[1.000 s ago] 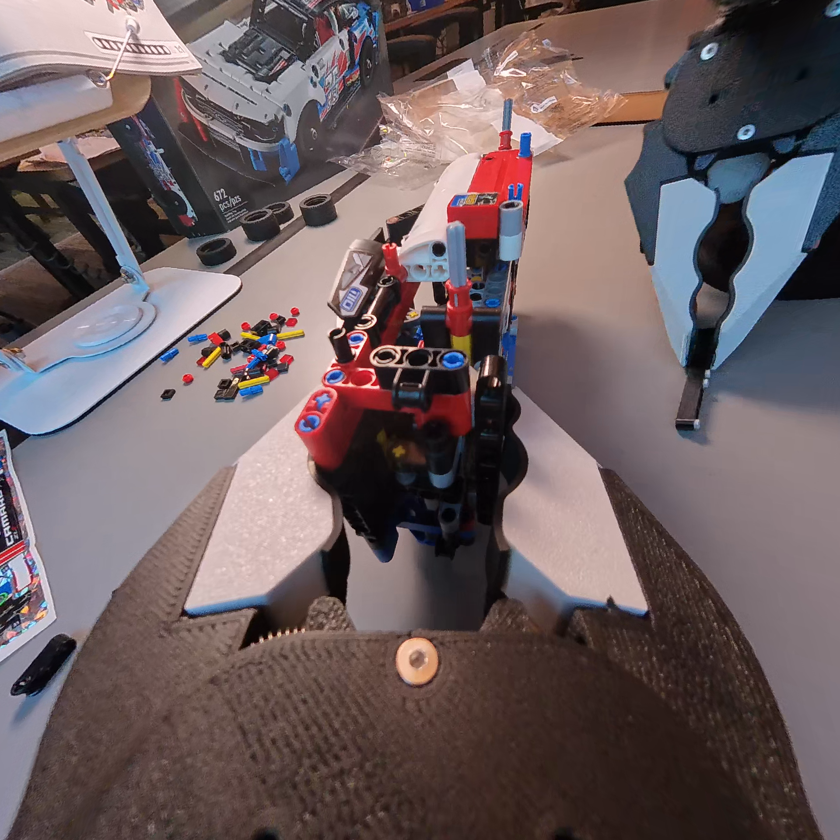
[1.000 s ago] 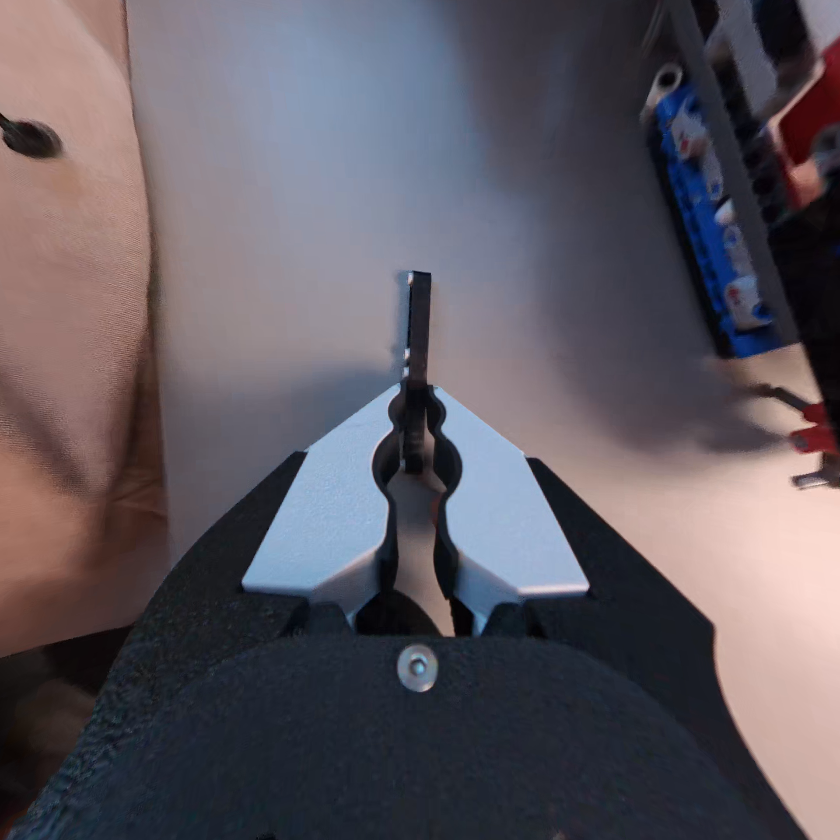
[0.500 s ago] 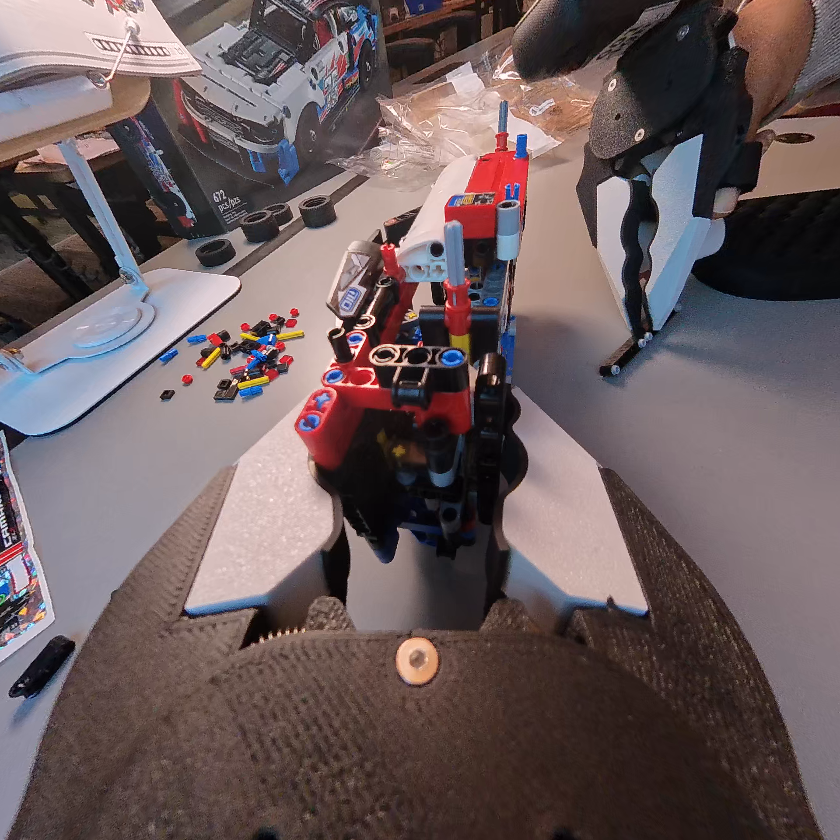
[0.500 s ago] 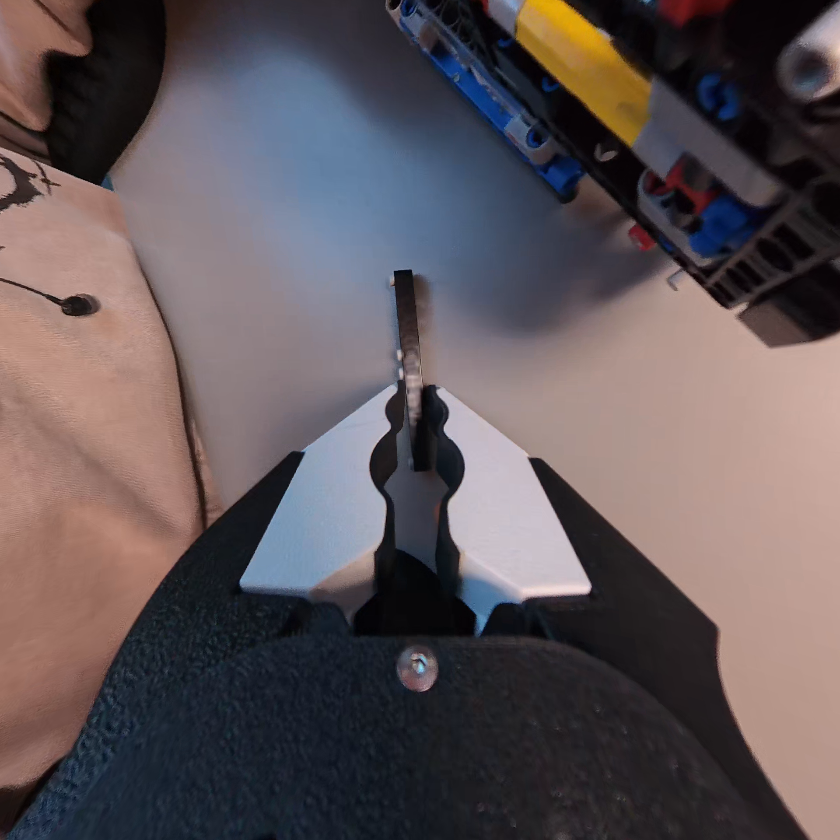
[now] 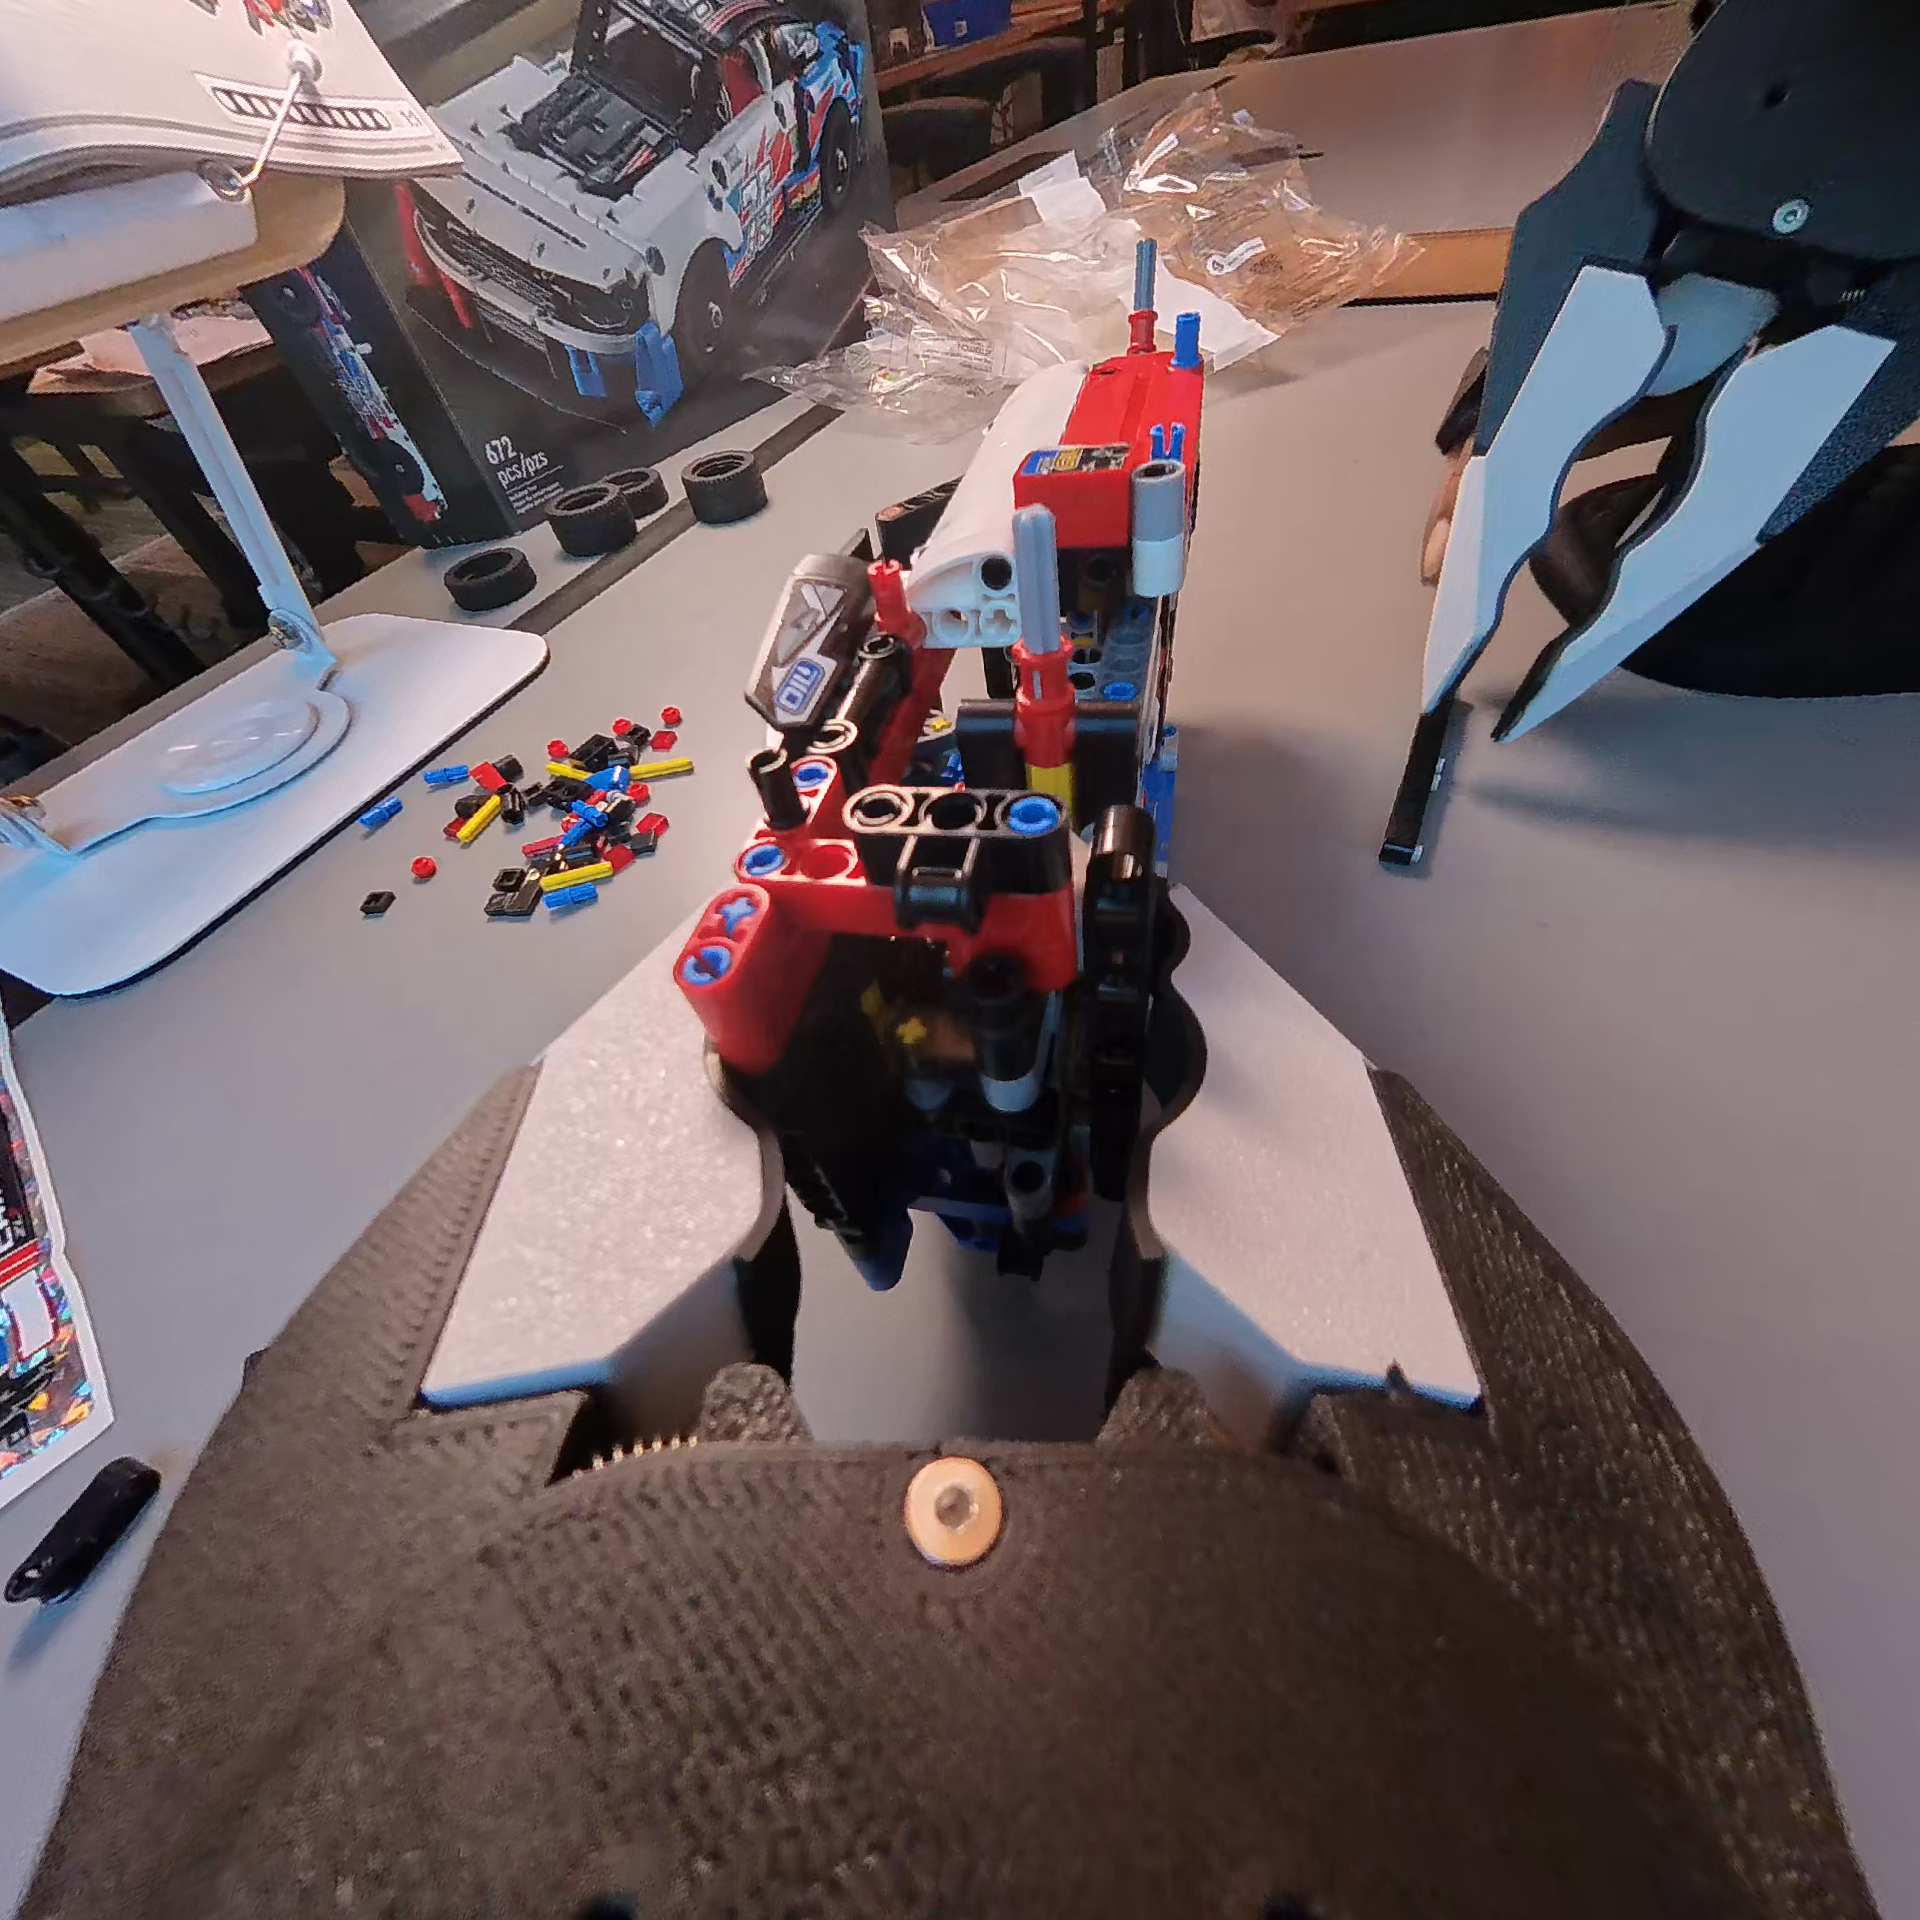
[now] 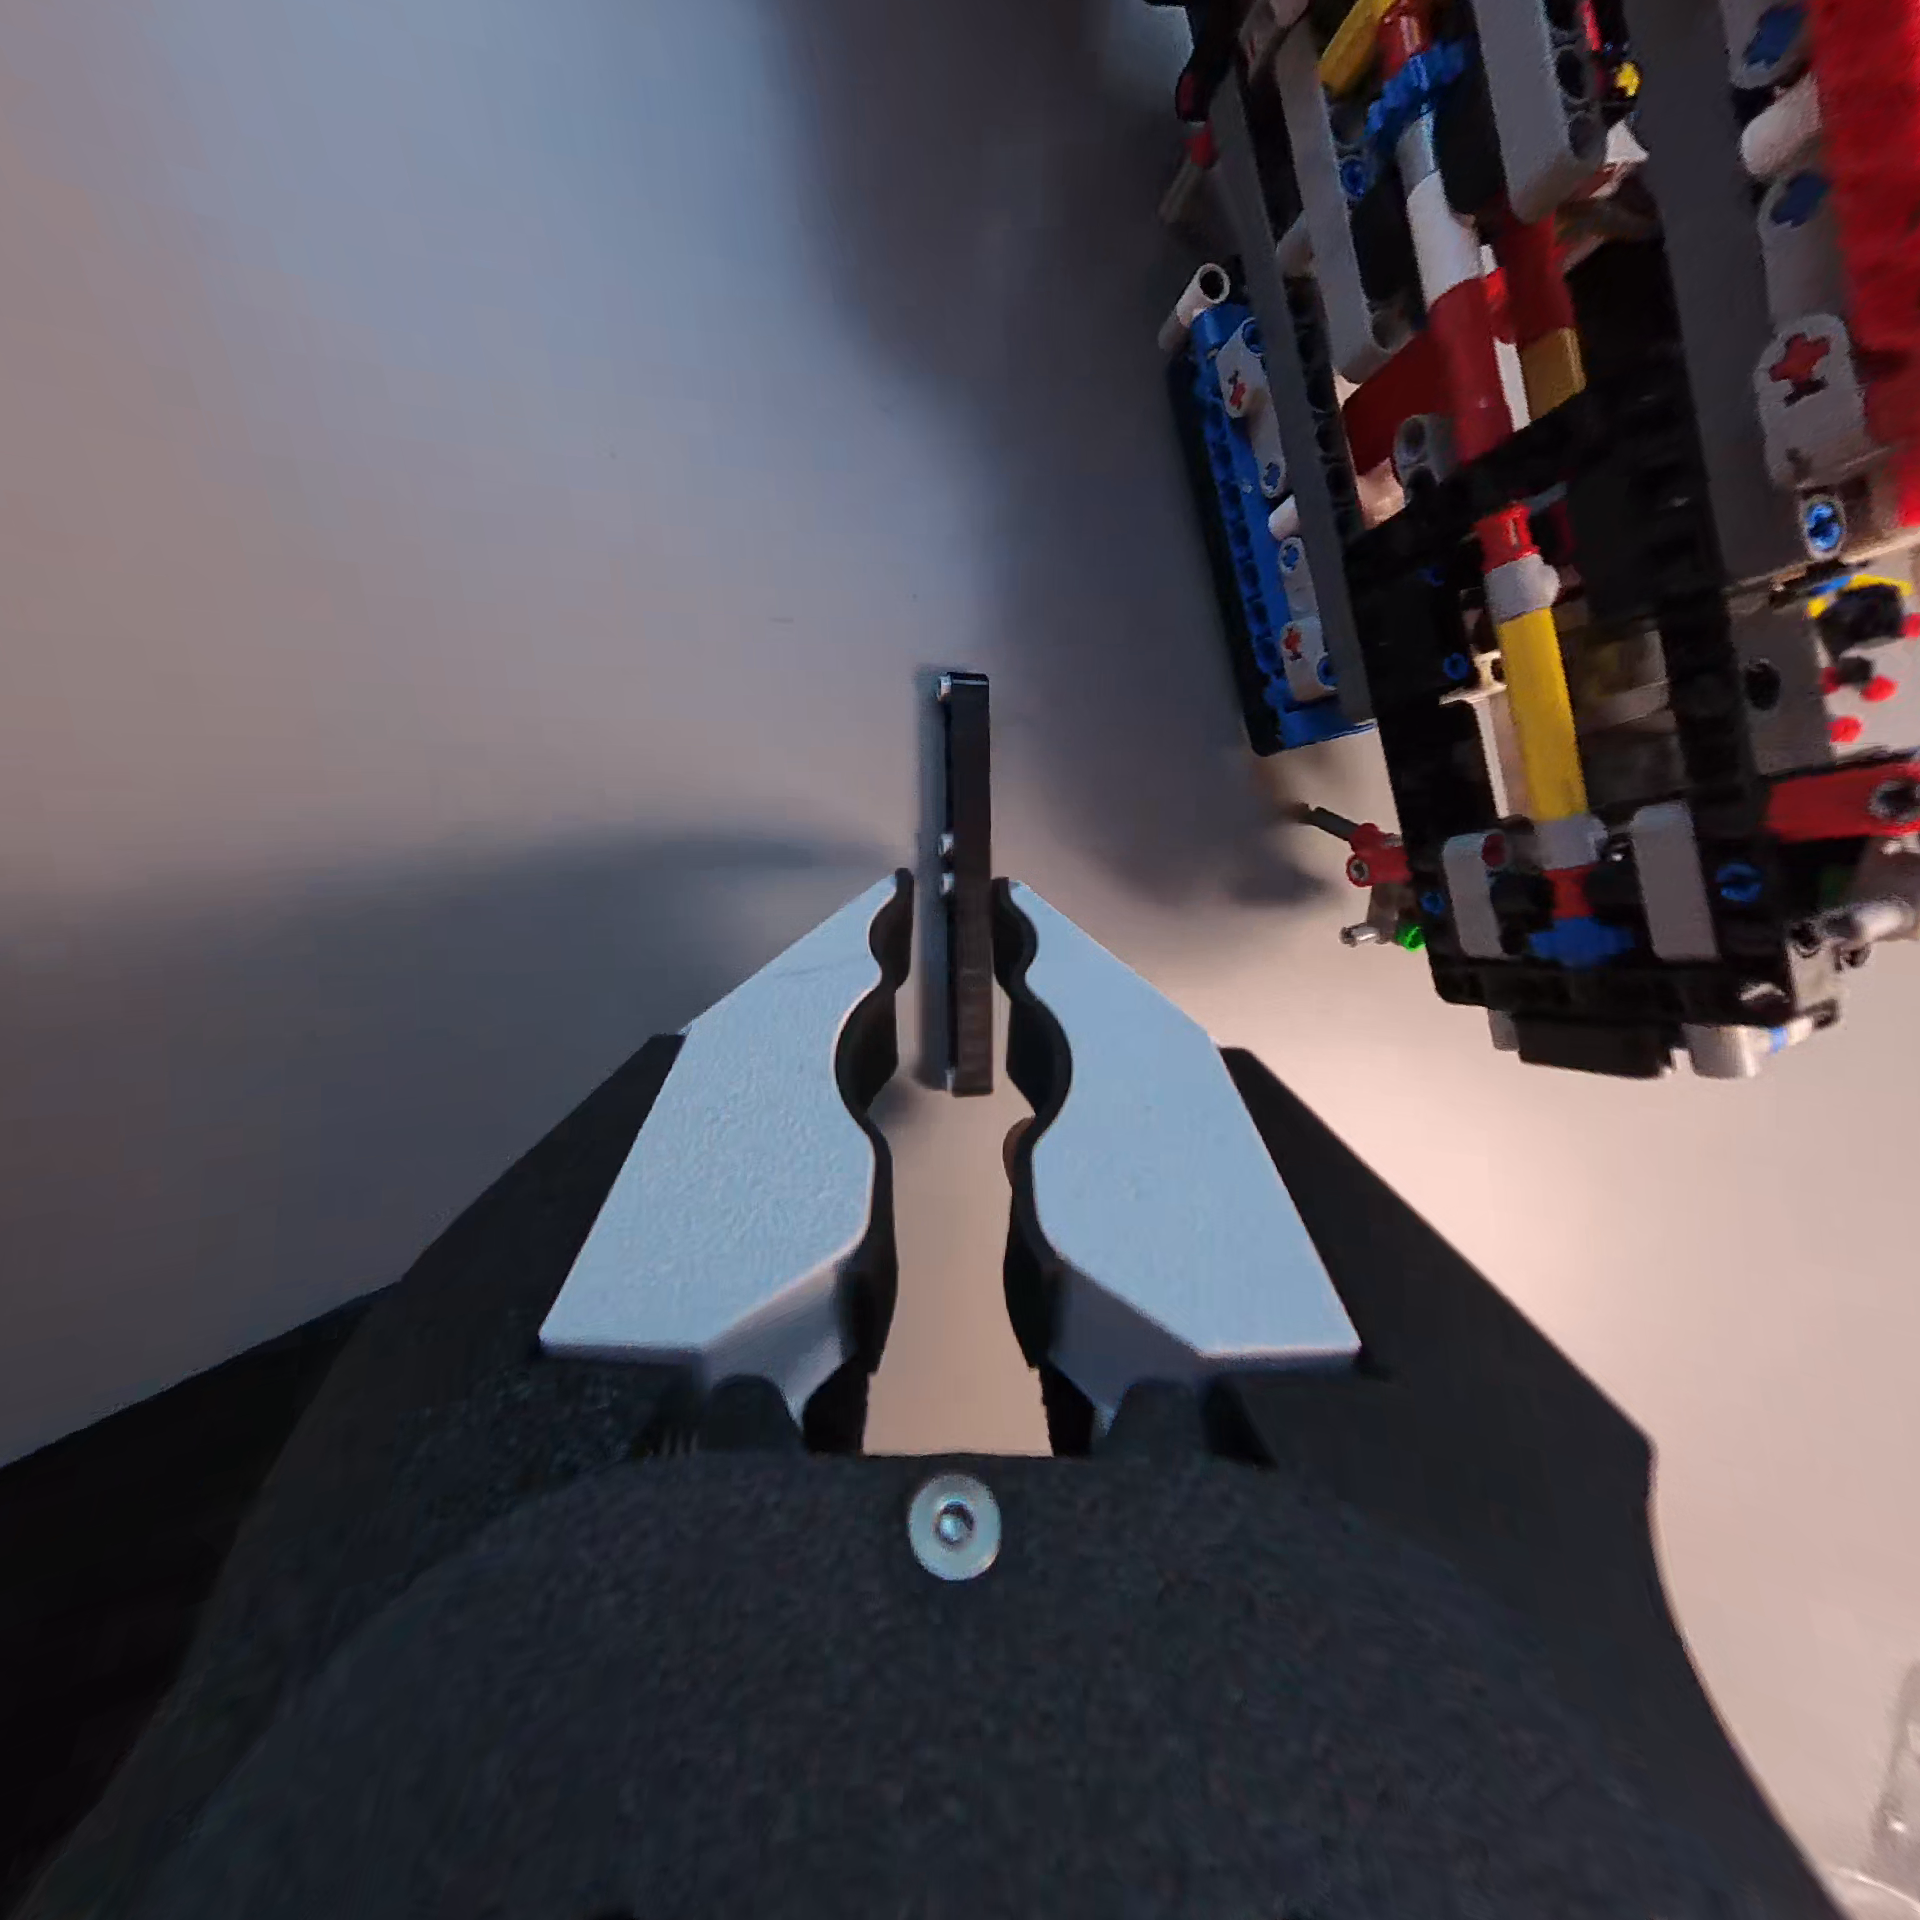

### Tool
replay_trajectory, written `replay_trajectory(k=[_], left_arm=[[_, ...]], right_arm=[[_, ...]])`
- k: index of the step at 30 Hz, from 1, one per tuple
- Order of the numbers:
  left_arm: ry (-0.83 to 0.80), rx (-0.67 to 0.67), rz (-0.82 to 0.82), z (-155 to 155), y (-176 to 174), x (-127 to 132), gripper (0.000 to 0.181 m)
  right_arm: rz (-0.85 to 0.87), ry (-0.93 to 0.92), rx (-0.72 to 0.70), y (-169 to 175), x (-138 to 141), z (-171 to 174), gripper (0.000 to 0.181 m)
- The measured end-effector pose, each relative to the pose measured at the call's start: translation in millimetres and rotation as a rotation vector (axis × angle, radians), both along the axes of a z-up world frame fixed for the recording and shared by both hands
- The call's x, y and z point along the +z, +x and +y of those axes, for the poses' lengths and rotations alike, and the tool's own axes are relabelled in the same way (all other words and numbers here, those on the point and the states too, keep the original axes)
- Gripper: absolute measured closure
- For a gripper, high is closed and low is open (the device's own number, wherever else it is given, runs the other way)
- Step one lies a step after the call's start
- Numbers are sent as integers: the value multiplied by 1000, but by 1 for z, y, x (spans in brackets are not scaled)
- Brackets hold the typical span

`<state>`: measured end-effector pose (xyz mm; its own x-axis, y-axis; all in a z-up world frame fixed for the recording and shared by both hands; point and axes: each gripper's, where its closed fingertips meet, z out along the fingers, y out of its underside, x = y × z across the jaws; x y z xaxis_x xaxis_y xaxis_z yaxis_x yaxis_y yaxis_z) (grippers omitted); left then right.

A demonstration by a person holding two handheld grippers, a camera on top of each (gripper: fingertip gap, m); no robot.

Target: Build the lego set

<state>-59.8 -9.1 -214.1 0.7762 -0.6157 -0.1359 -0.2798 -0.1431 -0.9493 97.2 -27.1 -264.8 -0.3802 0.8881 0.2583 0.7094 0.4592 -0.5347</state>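
- The near end of the lego model (image 5: 966,894) sinks into the gap of the left claw (image 5: 951,1153), so its lowest parts are hard to make out; in the right wrist view the model (image 6: 1579,540) runs off the top and right edges of the frame.
- The right claw (image 5: 1475,717) is cut off by the right edge of the left wrist view, and whatever holds it is out of sight.
- The model is a long, narrow chassis of red, black, blue, grey and white beams with blue pins, a yellow axle and a white curved panel (image 5: 987,520) on its left flank. It stands near the middle of the grey desk (image 5: 312,1039), stretching away from the left claw.
- The left claw is clamped on the model's near end, its white fingers (image 5: 613,1174) pressed to either side.
- The right claw (image 6: 951,894) is parted; a thin black beam (image 6: 961,883) stands between its tips, and the right wrist view shows a slight gap at each side, so a real grip cannot be told.
- The beam's lower end (image 5: 1413,800) touches the desk to the right of the model.
- Crumpled clear bags (image 5: 1091,270) lie toward the desk's far edge; their contents cannot be made out.
- Small loose pieces (image 5: 561,810) lie scattered on the desk's left side, with black tyres (image 5: 623,509) beyond them beside the set's box (image 5: 623,208).
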Motion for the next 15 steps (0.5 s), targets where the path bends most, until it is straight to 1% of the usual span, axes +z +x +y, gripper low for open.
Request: replay_trajectory(k=[4,5,8,9,10,12,15], left_arm=[[5,6,14,-1,0,0,110],[8,5,18,-1,0,0,110],[7,5,14,-1,0,0,110],[4,6,10,-1,0,0,110],[2,6,6,-1,0,0,110],[0,6,1,0,0,0,110],[-4,6,-5,0,-1,0,110]], right_arm=[[-50,52,62,0,-10,3,170],[-56,54,72,-1,-12,3,173],[-67,-6,78,-6,-13,2,175],[-84,-58,63,-6,-13,1,175],[-109,-155,34,-6,-12,-3,175],[-201,-414,-63,-4,-12,-10,175],[-297,-688,-204,-2,-11,-8,175]])
